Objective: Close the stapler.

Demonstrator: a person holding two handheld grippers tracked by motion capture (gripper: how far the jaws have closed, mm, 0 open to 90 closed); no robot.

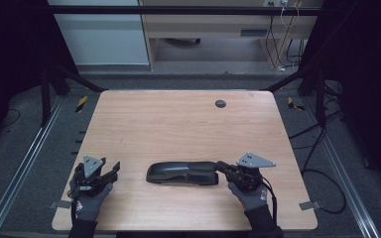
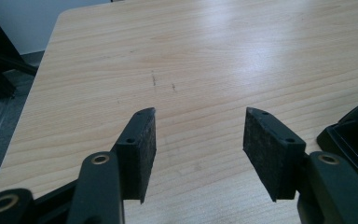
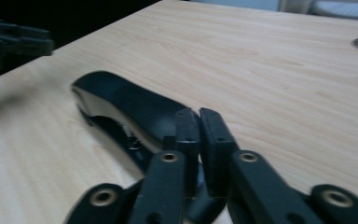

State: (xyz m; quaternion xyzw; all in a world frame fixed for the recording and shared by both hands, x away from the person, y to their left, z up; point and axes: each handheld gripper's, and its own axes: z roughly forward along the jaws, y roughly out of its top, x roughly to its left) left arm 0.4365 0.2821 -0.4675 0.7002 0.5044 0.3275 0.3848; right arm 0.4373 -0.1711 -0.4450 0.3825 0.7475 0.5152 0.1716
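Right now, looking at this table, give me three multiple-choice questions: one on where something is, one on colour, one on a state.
1. Where does the stapler lie?
A. by the table's far edge
B. between the two grippers
C. on the floor

2. What colour is the stapler?
A. black
B. red
C. white

3. How do the left gripper's jaws stand?
A. clamped on the stapler
B. shut on nothing
C. wide apart over bare table

Answers: 1 B, the high view shows a gripper at each end. 2 A, dark all over. 3 C, wood shows between the pads.

Dim surroundings, soft glare on wood, blurred close-ups.
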